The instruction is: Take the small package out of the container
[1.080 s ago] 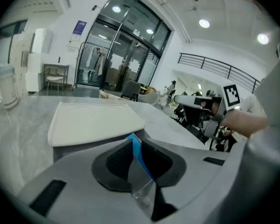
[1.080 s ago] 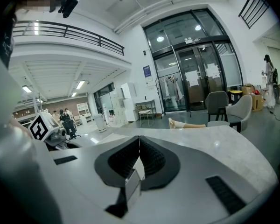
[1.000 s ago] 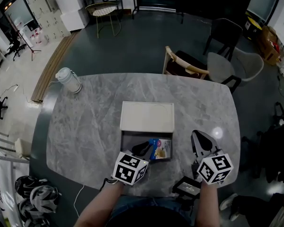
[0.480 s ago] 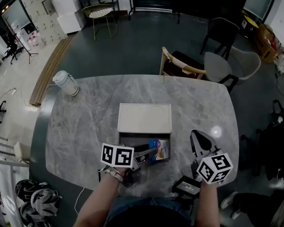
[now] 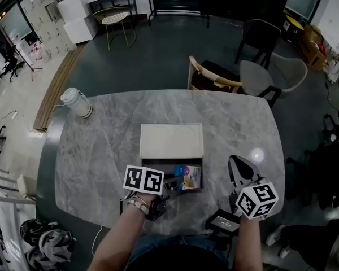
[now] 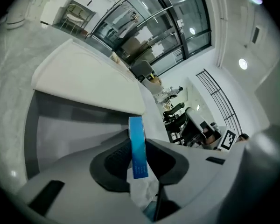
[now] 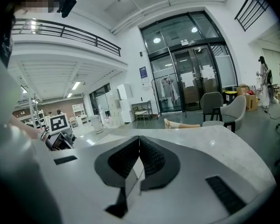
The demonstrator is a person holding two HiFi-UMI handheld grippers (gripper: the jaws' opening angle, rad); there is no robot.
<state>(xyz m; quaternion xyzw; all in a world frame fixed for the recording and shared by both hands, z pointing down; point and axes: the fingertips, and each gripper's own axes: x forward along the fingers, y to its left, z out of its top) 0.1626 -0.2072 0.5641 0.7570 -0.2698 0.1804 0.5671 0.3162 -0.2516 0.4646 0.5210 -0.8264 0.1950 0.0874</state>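
Left gripper (image 5: 170,183), jaws just closing, pinches small package (image 5: 190,176) inside container (image 5: 155,168); right gripper (image 5: 236,162), 4 o'clock, closed empty. Next: lift out.

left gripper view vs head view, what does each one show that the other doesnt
Only the left gripper view: the left gripper seen along its jaws, which have just been closing and now press on the blue edge of the small package, plus the ceiling lights. Only the head view: the left gripper's marker cube, the person's forearms and the package's printed face. Both: the package, the box's white lid and the grey table.
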